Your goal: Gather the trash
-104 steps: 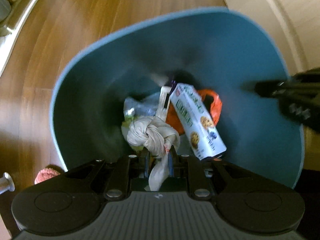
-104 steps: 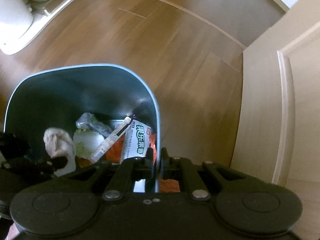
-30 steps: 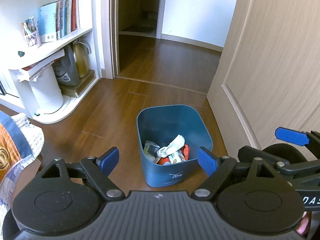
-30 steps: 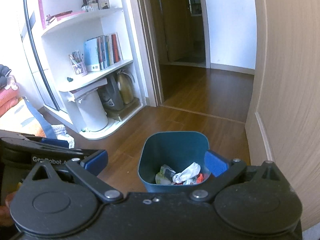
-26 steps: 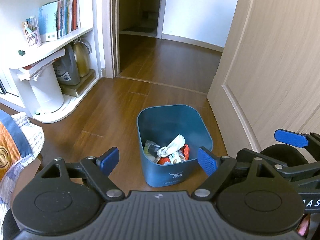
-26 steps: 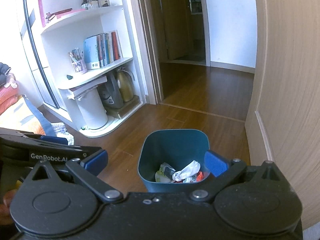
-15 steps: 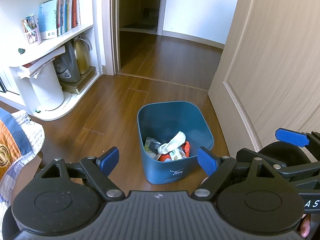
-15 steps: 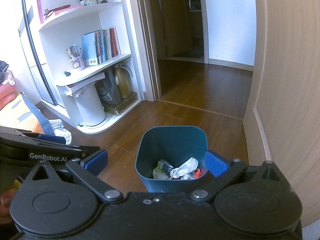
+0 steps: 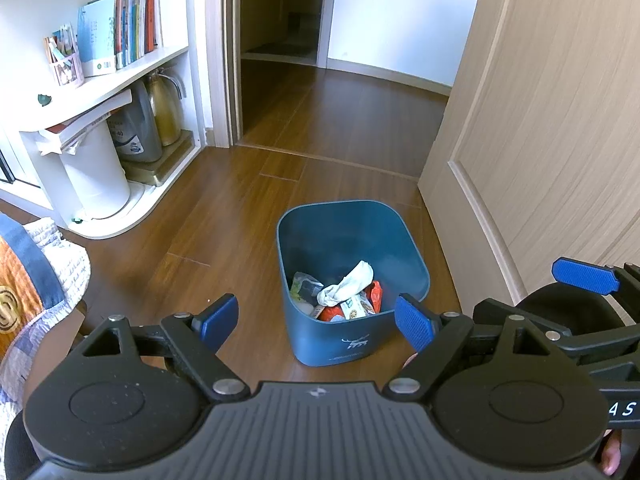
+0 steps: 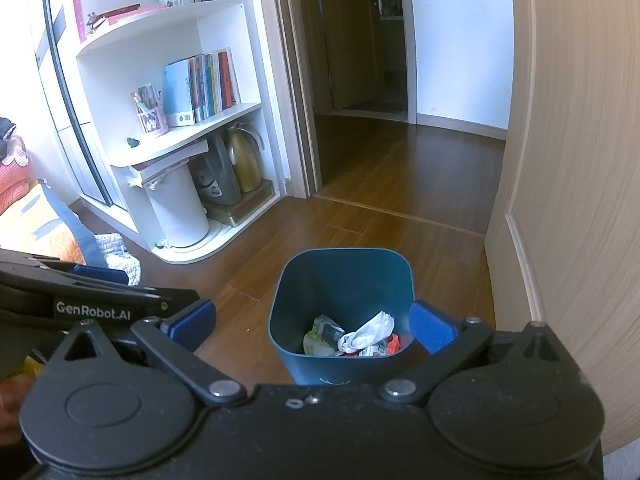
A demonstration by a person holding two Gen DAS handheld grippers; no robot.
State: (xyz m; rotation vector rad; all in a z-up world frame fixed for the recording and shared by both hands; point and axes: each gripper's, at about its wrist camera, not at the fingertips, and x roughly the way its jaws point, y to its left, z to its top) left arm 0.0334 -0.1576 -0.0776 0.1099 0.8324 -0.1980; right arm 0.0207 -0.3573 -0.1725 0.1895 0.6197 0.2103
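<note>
Nearest to me, my left gripper [image 9: 316, 322] has its fingers [image 9: 218, 318] spread wide and released, holding nothing. My right gripper [image 10: 312, 322] is the same: fingers [image 10: 430, 326] splayed apart, empty. In the left wrist view the right gripper shows at the far right edge, side by side with the left one.

Just past the fingertips, below both grippers, the blue trash bin [image 9: 352, 344] stands upright on the wooden floor [image 9: 224, 224]. Inside it lies the collected trash: a crumpled white tissue [image 9: 348, 282] on top, an orange-red wrapper [image 9: 372, 292] beside it, a cookie box [image 9: 352, 306] under the tissue, and a greenish plastic bag [image 9: 302, 284] on the left side.

To my left, the edge of a quilted blanket [image 9: 36, 276]. Farther back on that side, a white pedal bin [image 9: 94, 176] under a white shelf [image 9: 120, 80] carrying books [image 9: 120, 38], with a gold thermos [image 9: 164, 112] next to a grey jug. On the right a light wood door [image 9: 552, 120] stands near the bin. Beyond is an open doorway [image 9: 280, 20] into a darker hall.
</note>
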